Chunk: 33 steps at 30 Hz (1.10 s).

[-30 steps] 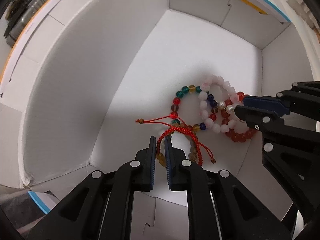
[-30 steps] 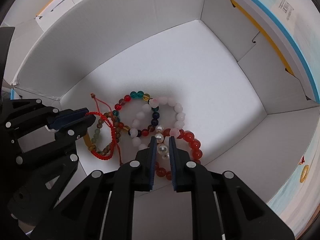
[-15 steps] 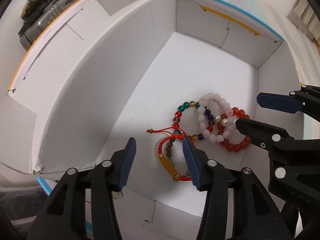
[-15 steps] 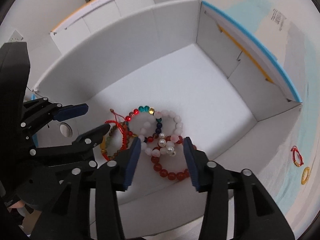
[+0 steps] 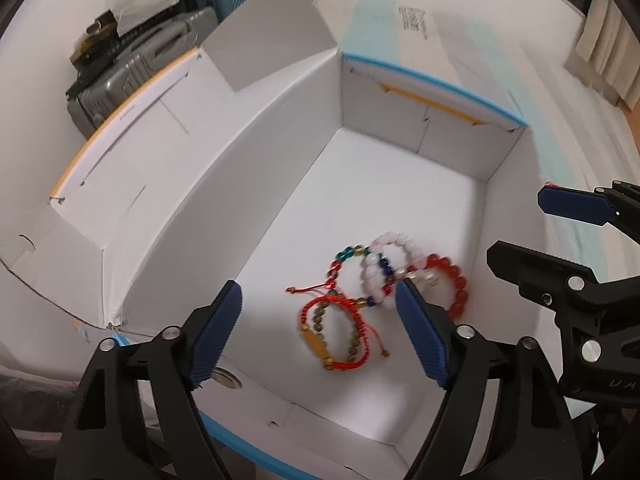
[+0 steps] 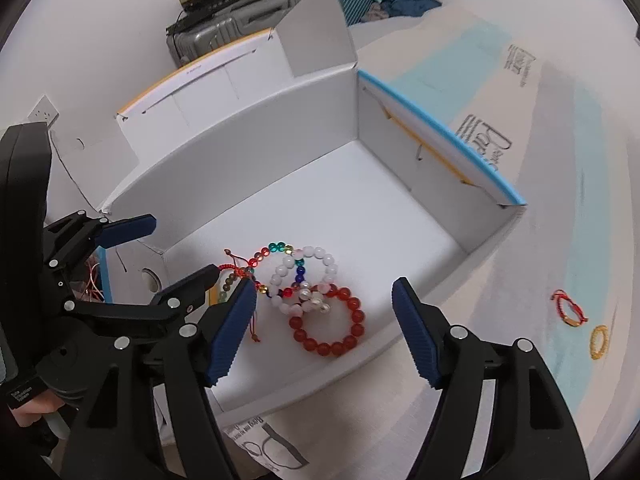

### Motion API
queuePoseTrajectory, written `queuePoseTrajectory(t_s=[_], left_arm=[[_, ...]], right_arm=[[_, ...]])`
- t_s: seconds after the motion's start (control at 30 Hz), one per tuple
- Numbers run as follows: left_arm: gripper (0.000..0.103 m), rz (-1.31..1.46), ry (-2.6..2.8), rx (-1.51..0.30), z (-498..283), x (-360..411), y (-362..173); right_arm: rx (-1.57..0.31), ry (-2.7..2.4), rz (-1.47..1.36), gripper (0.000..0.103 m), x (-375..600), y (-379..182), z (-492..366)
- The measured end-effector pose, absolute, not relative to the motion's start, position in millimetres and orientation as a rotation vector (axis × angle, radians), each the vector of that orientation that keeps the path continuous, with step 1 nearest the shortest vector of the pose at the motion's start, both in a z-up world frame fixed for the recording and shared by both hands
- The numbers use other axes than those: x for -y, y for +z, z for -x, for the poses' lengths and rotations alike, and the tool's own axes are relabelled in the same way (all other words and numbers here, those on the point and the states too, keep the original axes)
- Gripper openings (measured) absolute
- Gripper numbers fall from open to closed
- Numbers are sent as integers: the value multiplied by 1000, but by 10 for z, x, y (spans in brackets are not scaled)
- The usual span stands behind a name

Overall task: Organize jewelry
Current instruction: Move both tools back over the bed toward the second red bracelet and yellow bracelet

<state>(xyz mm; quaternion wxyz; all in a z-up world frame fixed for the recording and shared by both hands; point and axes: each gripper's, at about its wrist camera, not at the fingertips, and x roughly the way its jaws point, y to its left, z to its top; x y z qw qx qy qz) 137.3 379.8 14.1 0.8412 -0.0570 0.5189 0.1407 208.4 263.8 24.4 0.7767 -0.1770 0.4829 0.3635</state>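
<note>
Several bracelets lie clustered on the floor of the white box [image 5: 224,208], toward its near wall: a red cord bracelet [image 5: 334,332] with a gold tube bead, a multicolour bead bracelet [image 5: 352,276], a pale pink bead bracelet [image 5: 390,268], a red bead bracelet [image 6: 328,326] and a small pearl piece [image 6: 314,300]; they overlap and touch one another. Left gripper [image 5: 320,336] is held above the box's near edge, fingers [image 5: 218,338] spread wide apart, gripping nothing. Right gripper [image 6: 324,332] is held likewise above the box, fingers [image 6: 416,332] wide apart and empty. Outside the box, to its right on the pale surface, lie another red cord bracelet [image 6: 570,308] and a yellow ring-shaped piece [image 6: 599,342], near each other and well apart from the box. Grey suitcases [image 6: 224,32] stand beyond the box's far wall.
</note>
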Motion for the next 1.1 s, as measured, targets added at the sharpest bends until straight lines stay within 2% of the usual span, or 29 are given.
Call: queuePoseTrajectory(t_s=[0.2, 0.43, 0.5, 1.1], left_arm=[[89, 96, 278, -1058, -1374, -3526, 285], [95, 65, 262, -1014, -1414, -3179, 478], [97, 58, 249, -1000, -1444, -3050, 538], [97, -38, 114, -929, -1823, -1666, 810]], right_arm=[[-999, 773, 351, 84, -2375, 439, -2053], [-963, 734, 297, 87, -1922, 625, -2098], [-952, 720, 284, 92, -1763, 673, -2107], [-893, 526, 180, 95, -180, 981, -2291]])
